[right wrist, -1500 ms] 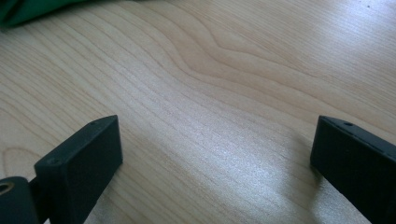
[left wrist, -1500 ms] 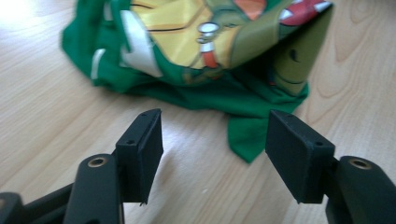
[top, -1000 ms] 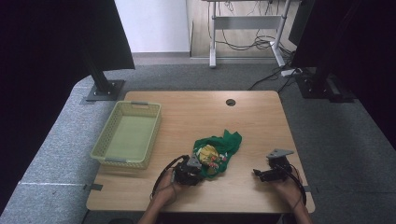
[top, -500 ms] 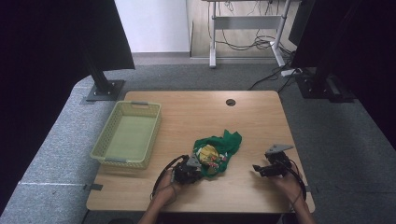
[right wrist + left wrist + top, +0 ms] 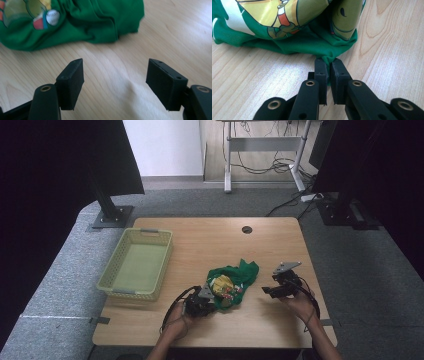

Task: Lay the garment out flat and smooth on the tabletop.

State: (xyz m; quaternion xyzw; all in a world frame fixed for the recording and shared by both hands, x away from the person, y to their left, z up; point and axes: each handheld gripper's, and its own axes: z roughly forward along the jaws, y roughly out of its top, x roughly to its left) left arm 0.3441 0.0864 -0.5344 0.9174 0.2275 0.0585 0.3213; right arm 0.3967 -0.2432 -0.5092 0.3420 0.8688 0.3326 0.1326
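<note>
A crumpled green garment [image 5: 241, 273] with a yellow cartoon print lies on the wooden table [image 5: 200, 245], near its front. My left gripper [image 5: 207, 296] sits at the garment's near left edge. In the left gripper view its jaws have just closed and stand shut [image 5: 328, 62] on a fold of the green cloth [image 5: 287, 40]. My right gripper [image 5: 267, 291] hovers just right of the garment. In the right gripper view it is open [image 5: 116, 72], its jaws have just been closing, and bare wood lies between them. The garment [image 5: 100, 20] lies beyond its tips.
A pale green plastic basket [image 5: 111, 282] stands at the table's left side. A round cable hole [image 5: 247, 229] sits near the far edge. Bare wood stretches behind the garment and to its right. Dark stands and a grey floor surround the table.
The right gripper has lifted and moved away from the person, closer to the garment's right edge. The left gripper has stayed at the garment's near edge.
</note>
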